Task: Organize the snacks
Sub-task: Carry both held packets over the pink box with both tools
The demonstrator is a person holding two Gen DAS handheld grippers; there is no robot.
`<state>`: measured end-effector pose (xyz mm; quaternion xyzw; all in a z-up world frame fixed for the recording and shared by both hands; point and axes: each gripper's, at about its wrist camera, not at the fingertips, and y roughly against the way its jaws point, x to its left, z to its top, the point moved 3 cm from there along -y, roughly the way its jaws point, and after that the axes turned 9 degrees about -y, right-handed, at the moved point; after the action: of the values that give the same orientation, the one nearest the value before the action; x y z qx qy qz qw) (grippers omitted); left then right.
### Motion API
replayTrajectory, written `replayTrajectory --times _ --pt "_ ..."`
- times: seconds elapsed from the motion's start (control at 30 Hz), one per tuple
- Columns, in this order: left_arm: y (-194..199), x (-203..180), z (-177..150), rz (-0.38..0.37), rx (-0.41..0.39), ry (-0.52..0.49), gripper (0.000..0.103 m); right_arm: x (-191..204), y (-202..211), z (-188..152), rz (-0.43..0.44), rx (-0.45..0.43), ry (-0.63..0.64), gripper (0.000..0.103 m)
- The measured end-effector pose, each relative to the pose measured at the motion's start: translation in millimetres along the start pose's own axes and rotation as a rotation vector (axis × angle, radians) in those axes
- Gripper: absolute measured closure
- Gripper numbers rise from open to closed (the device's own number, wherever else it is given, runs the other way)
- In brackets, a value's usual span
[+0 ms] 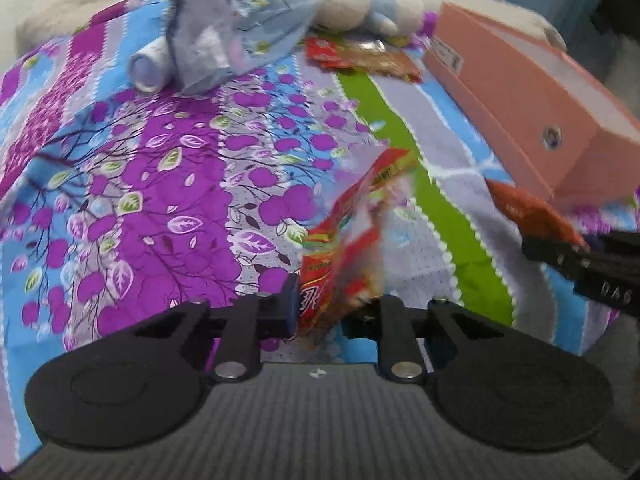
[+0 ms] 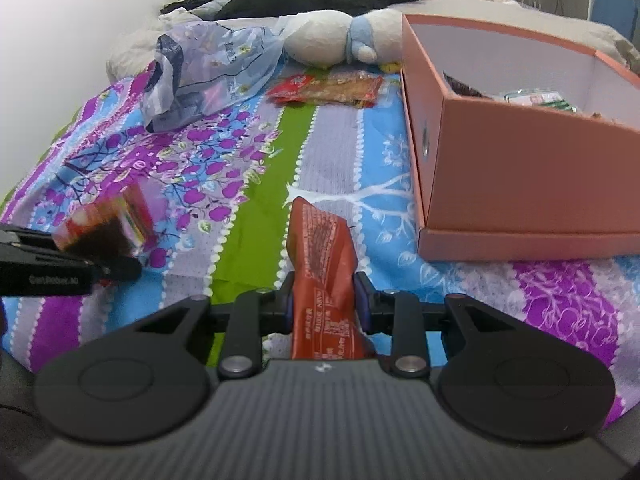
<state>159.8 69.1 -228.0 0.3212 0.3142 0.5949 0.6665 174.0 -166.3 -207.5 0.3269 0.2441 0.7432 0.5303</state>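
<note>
The left gripper (image 1: 332, 312) pinches the lower end of a red-and-yellow snack packet (image 1: 352, 236), blurred and raised off the patterned bedspread (image 1: 160, 168), while the right gripper (image 2: 324, 304) clamps a brick-red snack bar wrapper (image 2: 320, 248) upright between its pads. Ahead to the right, the open pink box (image 2: 520, 184) already holds a few packets; more snacks (image 2: 328, 88) lie near a plush toy (image 2: 320, 36) and a crumpled plastic bag (image 2: 200, 68). A clean drop likely means carrying each packet over the box's near wall, one hand at a time so the grippers do not collide, and letting go only once it is inside
</note>
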Motion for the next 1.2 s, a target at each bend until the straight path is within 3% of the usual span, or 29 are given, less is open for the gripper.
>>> replayTrajectory --times 0.17,0.47,1.2 --pt "10.3 3.3 1.4 -0.014 -0.052 0.117 0.085 3.7 3.1 4.4 -0.007 0.001 0.012 0.071" --pt "38.4 -4.9 29.4 -0.047 -0.159 0.182 0.088 11.2 21.6 27.1 -0.012 -0.048 0.020 0.071" --pt "123.1 -59.1 123.5 -0.133 -0.389 0.176 0.088 7.9 96.2 113.9 -0.003 -0.231 0.046 0.071"
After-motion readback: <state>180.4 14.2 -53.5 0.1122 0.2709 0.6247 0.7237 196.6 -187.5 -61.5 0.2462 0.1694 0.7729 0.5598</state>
